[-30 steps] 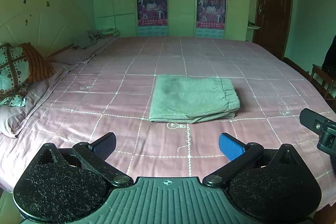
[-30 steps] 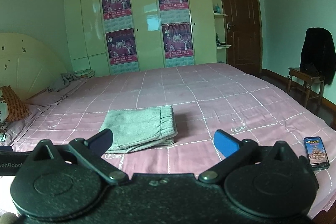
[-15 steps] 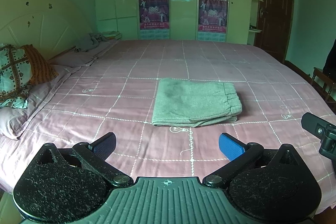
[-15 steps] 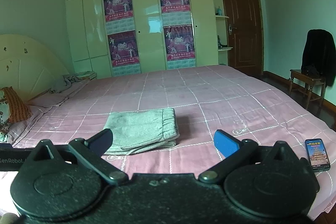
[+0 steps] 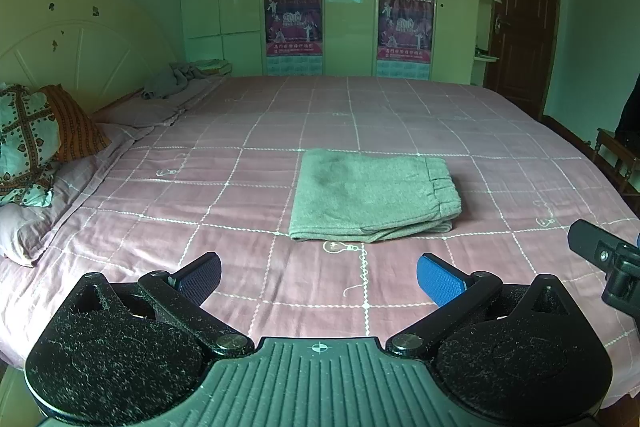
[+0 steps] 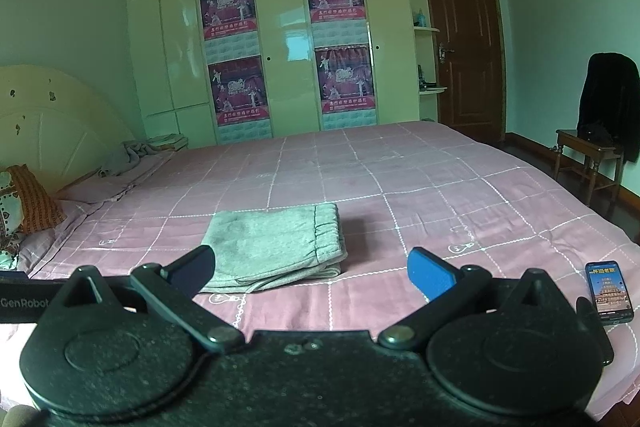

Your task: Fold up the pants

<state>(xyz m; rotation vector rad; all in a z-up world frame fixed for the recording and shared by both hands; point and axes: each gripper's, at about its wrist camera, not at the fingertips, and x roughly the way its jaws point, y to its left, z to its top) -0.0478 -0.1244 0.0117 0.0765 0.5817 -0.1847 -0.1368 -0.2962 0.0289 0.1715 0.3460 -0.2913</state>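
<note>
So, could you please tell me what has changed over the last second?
Both open grippers, left and right, have drawn back and tilted up a little, so the pants sit lower in each view. Nothing was gripped or released. The pants stay folded on the bed, and the phone has not moved.

My left gripper (image 5: 318, 277) and right gripper (image 6: 312, 273) both hang with fingers spread wide above the near strip of the pink bedspread (image 5: 240, 267), where bare sheet lies ahead of me. The folded pants (image 5: 372, 195) sit beyond it. A phone (image 6: 609, 291) lies at my right edge, pillows (image 5: 32, 147) line my left, and a chair (image 6: 588, 155) stands off the bed.
</note>
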